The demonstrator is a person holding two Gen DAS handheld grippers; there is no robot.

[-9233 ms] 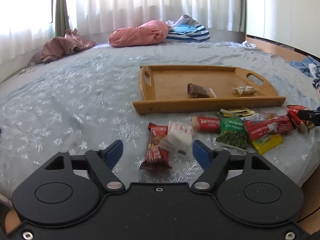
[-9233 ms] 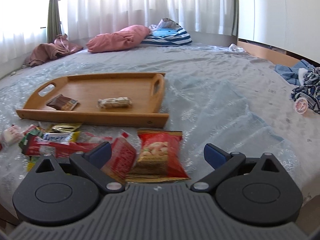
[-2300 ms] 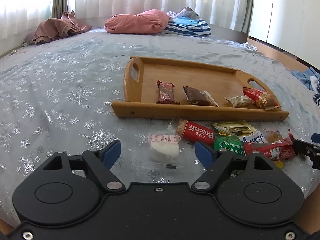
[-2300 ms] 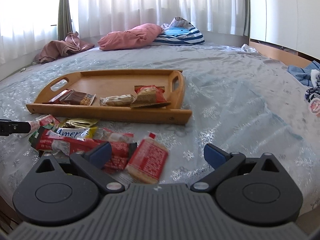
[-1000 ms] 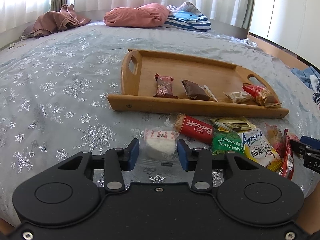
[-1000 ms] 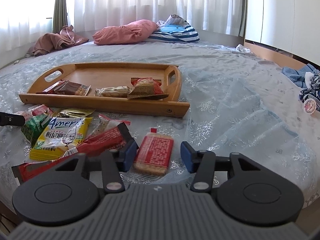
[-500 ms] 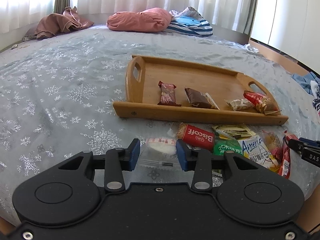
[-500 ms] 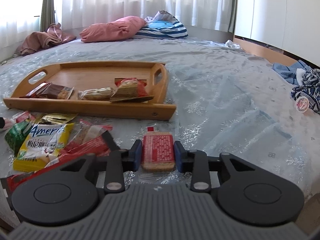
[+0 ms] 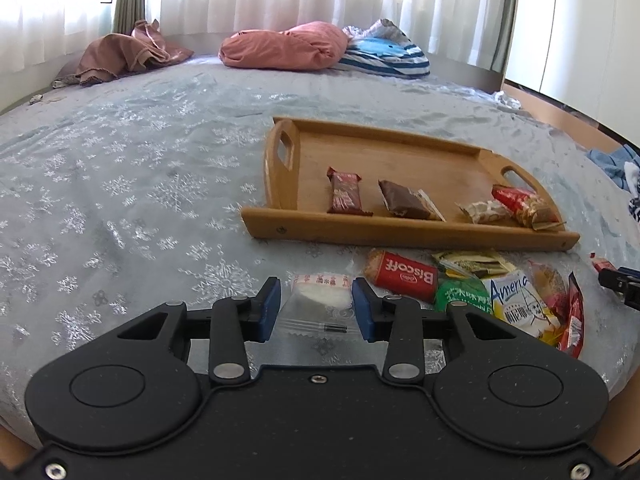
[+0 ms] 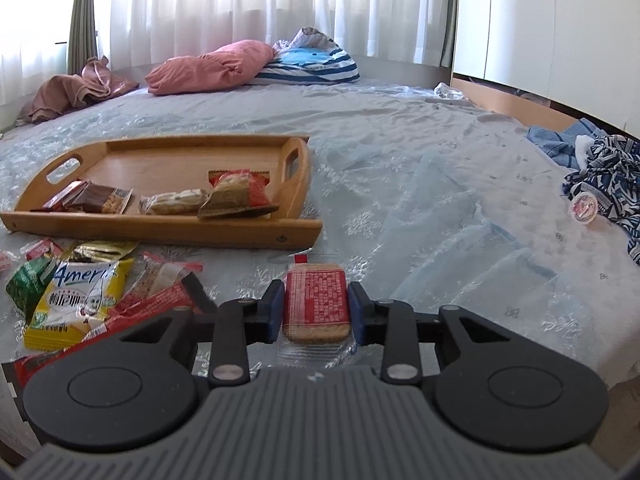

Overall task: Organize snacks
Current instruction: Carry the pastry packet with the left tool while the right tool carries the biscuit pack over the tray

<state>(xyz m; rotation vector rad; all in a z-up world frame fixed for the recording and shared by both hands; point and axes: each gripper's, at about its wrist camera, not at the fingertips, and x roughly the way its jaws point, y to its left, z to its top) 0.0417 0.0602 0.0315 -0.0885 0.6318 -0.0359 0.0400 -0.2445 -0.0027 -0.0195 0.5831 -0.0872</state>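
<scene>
Your right gripper [image 10: 316, 310] has just closed on the red biscuit pack [image 10: 316, 304], pads pressing its sides. Your left gripper [image 9: 316, 306] clamps the clear-wrapped white snack [image 9: 320, 298]; its contents are hard to make out. Beyond, the wooden tray [image 9: 400, 236].

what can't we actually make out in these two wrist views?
- Left wrist: near end of the clear white snack packet hidden by the left gripper body.
- Left wrist: right gripper cut off by frame edge.
- Right wrist: print on the red biscuit pack in the right gripper too small.
</scene>
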